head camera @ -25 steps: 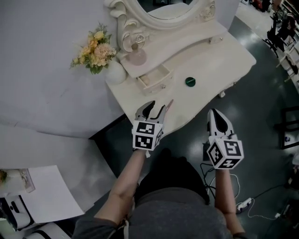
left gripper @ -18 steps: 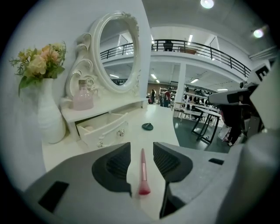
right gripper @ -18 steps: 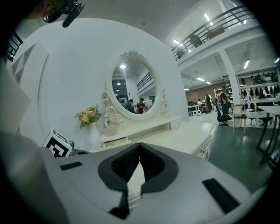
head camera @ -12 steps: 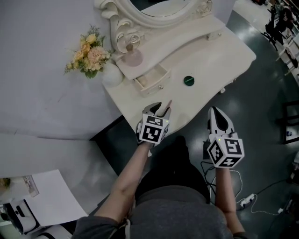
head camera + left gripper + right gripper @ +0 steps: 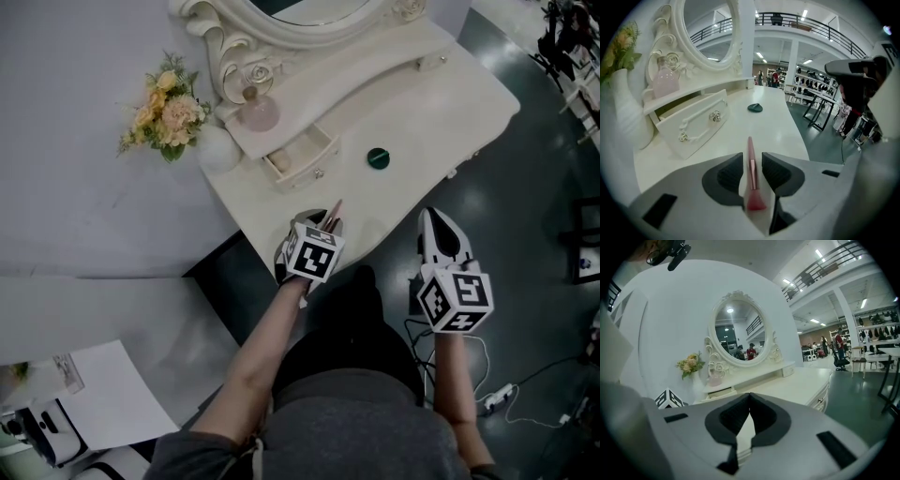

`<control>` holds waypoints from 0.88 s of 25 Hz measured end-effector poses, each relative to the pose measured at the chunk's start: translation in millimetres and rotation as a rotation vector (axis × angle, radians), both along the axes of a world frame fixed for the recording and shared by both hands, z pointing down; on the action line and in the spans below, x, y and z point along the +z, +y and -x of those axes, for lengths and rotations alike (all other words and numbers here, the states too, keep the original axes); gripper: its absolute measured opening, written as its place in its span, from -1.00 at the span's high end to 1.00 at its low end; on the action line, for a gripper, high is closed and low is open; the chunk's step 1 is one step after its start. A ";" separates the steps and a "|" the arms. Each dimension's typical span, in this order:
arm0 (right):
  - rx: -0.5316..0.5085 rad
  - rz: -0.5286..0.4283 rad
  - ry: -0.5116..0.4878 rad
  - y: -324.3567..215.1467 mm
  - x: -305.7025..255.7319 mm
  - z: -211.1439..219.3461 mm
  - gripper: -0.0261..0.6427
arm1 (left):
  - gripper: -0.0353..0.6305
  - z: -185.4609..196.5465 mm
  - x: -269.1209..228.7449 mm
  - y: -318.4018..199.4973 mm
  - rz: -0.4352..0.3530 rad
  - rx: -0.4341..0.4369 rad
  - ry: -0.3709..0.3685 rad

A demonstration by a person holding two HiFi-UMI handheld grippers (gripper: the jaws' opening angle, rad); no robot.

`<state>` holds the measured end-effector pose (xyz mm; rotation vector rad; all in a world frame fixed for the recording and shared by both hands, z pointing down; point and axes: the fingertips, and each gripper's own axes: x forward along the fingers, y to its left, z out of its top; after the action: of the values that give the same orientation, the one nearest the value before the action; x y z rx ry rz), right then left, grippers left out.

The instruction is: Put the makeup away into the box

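Two tongs out, 1 pink makeup brush (image 5: 751,164) lying between the jaws of my left gripper (image 5: 752,157).
Left jaws are closing w/ the brush between them, pads not pressing yet; brush is lying on the dressing table (image 5: 422,122) near its front edge. Right gripper (image 5: 749,397) is hanging off the table edge, jaws meeting tip to tip, holding nothing. Left gripper view is showing the pad gap; head view isn't, cube's blocking it. Counting: 1 brush, 1 green compact (image 5: 378,157), 1 open drawer (image 5: 300,159).
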<state>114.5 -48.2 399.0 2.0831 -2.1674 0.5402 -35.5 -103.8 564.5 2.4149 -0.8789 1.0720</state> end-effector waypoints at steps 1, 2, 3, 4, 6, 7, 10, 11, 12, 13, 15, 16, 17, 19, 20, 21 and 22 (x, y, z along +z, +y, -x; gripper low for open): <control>-0.002 0.000 -0.001 -1.0 0.1 -1.3 0.91 | 0.52 -0.5 1.1 0.0 0.005 -0.001 -0.006; -0.005 0.001 -0.002 -1.9 0.2 -2.7 0.91 | 0.54 -1.2 1.8 0.2 0.010 -0.001 -0.008; -0.007 0.002 -0.002 -2.5 0.6 -4.1 0.91 | 0.55 -1.7 1.9 0.5 0.015 -0.001 -0.009; -0.010 0.004 -0.003 -3.1 0.9 -5.4 0.91 | 0.56 -2.0 1.8 0.6 0.019 -0.001 -0.009; -0.014 0.008 -0.008 -4.6 2.1 -7.7 0.91 | 0.57 -1.9 1.6 -0.1 0.029 -0.004 -0.005; -0.016 0.011 -0.011 -5.6 3.1 -8.5 0.91 | 0.58 -1.3 1.8 -0.7 0.036 -0.007 -0.003; -0.026 0.017 -0.015 -8.9 6.3 -9.1 0.91 | 0.69 1.8 1.6 -3.1 0.053 -0.021 -0.002; -0.030 0.020 -0.016 -10.0 7.2 -9.0 0.91 | 0.71 2.3 1.2 -3.5 0.054 -0.023 -0.003; -0.035 0.021 -0.017 -11.1 7.8 -8.8 0.91 | 0.71 2.4 1.1 -3.7 0.055 -0.023 -0.004; -0.039 0.023 -0.018 -12.3 8.2 -8.4 0.91 | 0.73 2.2 1.1 -3.6 0.054 -0.022 -0.006; -0.049 0.024 -0.020 -15.2 8.5 -7.4 0.91 | 0.75 2.2 1.3 -3.1 0.054 -0.020 -0.009; -0.054 0.025 -0.020 -16.8 8.5 -6.7 0.91 | 0.75 2.7 1.3 -3.0 0.055 -0.021 -0.009; -0.059 0.026 -0.019 -18.6 8.2 -5.8 0.91 | 0.75 3.5 0.7 -3.1 0.055 -0.023 -0.009; -0.070 0.026 -0.019 -22.4 7.5 -4.4 0.91 | 0.75 6.2 -4.1 -5.0 0.047 -0.032 -0.001; -0.076 0.026 -0.019 -24.3 7.1 -4.0 0.91 | 0.75 7.8 -8.7 -6.8 0.038 -0.039 0.005; -0.081 0.026 -0.019 -26.3 6.9 -3.7 0.91 | 0.75 9.4 -14.6 -9.4 0.027 -0.047 0.013; -0.086 0.026 -0.020 -28.4 6.7 -3.3 0.91 | 0.75 11.4 -21.3 -12.6 0.013 -0.056 0.021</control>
<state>117.8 -76.5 405.7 1.9691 -2.2364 0.5790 -46.8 -116.4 543.2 2.3727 -0.9240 1.0271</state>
